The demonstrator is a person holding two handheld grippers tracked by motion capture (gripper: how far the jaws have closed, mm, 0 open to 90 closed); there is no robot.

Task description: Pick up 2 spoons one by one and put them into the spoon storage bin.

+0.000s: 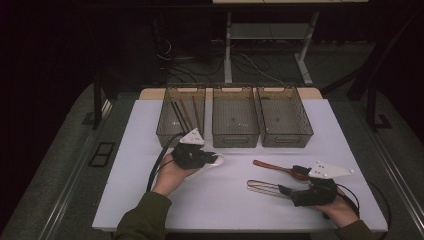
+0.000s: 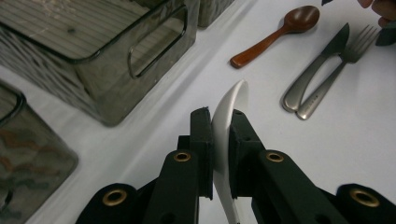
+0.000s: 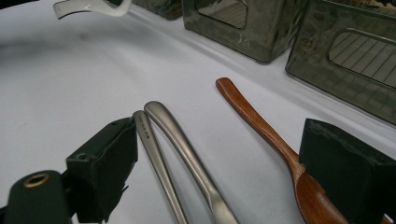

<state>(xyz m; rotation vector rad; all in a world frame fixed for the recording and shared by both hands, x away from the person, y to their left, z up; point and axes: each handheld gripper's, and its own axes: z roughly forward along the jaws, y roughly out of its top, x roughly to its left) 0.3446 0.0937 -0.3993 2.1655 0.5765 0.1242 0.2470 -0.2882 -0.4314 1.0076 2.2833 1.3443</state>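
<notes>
Left gripper view: white spoon (image 2: 229,116) points away, toward bins (image 2: 107,60).

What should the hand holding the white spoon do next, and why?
Probably carry it forward to one of the bins. The left gripper is already shut on the white spoon, lifted off the table, and the left bin holds chopsticks, so sorting seems to be the job.

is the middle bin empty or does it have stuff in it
Empty, as far as the high view shows: the middle bin shows only its bare ribbed floor, while the left bin holds several chopsticks.
</notes>
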